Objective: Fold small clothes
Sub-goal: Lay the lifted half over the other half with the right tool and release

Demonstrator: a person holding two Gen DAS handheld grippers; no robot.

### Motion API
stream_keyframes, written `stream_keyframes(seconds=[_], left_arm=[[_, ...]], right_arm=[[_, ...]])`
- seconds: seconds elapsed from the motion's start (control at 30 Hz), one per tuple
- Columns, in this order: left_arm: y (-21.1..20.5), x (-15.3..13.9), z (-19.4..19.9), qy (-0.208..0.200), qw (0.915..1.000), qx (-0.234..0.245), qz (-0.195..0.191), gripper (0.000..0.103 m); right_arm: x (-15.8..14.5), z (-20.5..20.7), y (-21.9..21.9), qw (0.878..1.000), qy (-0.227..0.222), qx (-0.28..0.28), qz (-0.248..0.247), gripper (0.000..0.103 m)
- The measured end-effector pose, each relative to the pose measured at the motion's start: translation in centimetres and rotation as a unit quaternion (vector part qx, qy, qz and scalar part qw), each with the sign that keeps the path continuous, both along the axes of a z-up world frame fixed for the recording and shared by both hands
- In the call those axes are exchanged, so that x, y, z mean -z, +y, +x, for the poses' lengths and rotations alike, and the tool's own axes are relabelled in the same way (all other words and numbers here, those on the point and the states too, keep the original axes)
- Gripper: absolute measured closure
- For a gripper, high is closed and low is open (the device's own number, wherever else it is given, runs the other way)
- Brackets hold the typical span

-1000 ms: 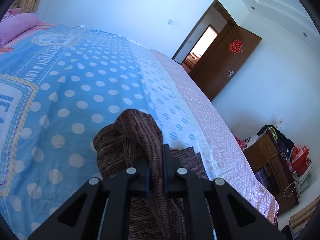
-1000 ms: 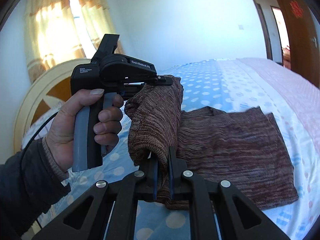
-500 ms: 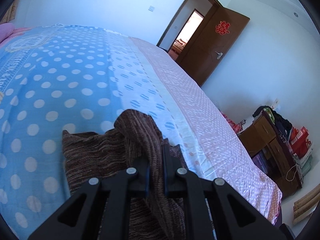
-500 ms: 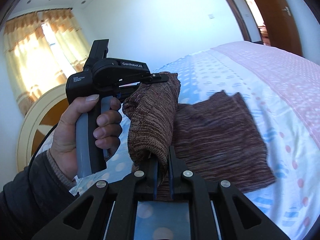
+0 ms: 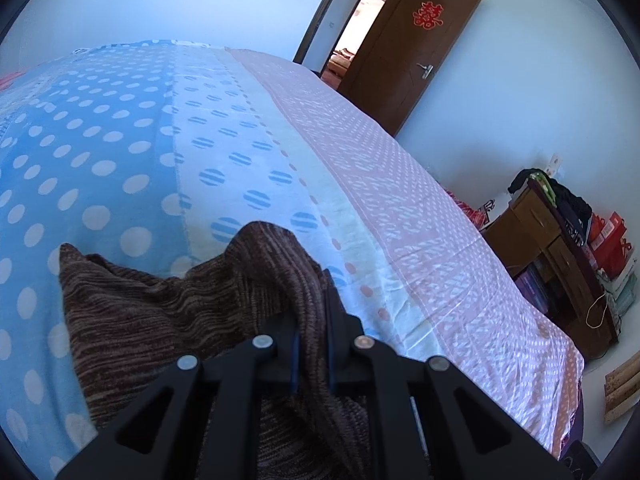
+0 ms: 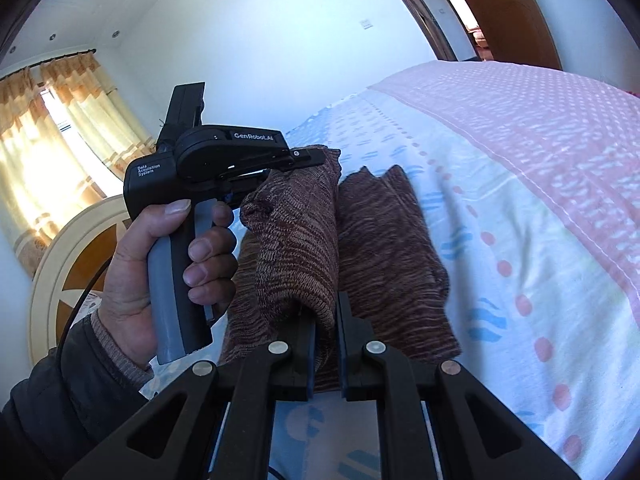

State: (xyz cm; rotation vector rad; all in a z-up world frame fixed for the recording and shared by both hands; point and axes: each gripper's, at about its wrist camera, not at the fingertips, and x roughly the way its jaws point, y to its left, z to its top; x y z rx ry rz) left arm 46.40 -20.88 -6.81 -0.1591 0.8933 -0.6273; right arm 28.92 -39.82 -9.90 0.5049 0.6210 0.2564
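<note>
A brown striped knit garment (image 5: 160, 312) lies partly on the polka-dot bedspread (image 5: 100, 160), with one edge lifted. My left gripper (image 5: 312, 320) is shut on a raised fold of that knit. In the right wrist view my right gripper (image 6: 326, 320) is shut on another part of the same lifted edge, and the knit garment (image 6: 384, 248) spreads flat beyond it. The left gripper (image 6: 316, 156) shows there too, held in a person's hand (image 6: 160, 264), pinching the fold's far end. The lifted strip hangs between both grippers above the flat part.
The bedspread's pink band (image 5: 400, 200) runs along the bed's right edge. Beyond that edge stand a wooden cabinet (image 5: 560, 248) piled with things and an open brown door (image 5: 408, 52). A round headboard (image 6: 60, 264) and curtains (image 6: 48, 128) lie to the left.
Both grippers carried the lifted edge across toward the pink side of the bed and slightly down, rolling as they went. More of the flat garment now lies to the left of the left gripper.
</note>
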Motion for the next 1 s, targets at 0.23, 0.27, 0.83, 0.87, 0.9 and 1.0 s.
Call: stream_keyframes(seconds=[0.23, 0.27, 0.83, 0.87, 0.9, 1.0], left_arm=[[-2.1, 2.0, 0.3, 0.006, 0.9997, 0.009, 0.023, 0.093], [-2.4, 2.2, 0.2, 0.002, 0.9995, 0.009, 0.029, 0.092], [2.4, 1.7, -6.3, -0.123, 0.976, -0.036, 0.177, 0.032], [2.6, 2.7, -7.0, -0.129, 0.9683, -0.043, 0.209, 0.032], [2.9, 3.8, -7.5, -0.134, 0.9623, -0.047, 0.232, 0.032], [4.3, 5.6, -8.0, -0.128, 0.9555, -0.061, 0.259, 0.028]], right_arm=[[1.7, -0.1, -1.7, 0.999, 0.023, 0.018, 0.02, 0.095], [1.8, -0.1, -1.8, 0.999, 0.026, 0.02, 0.022, 0.095], [3.1, -1.1, -3.8, 0.996, 0.047, 0.031, 0.065, 0.093], [3.0, -1.4, -4.1, 0.996, 0.045, 0.04, 0.065, 0.093], [2.5, -1.8, -4.3, 0.996, 0.039, 0.055, 0.051, 0.092], [0.2, -2.8, -4.4, 0.995, 0.009, 0.098, -0.007, 0.083]])
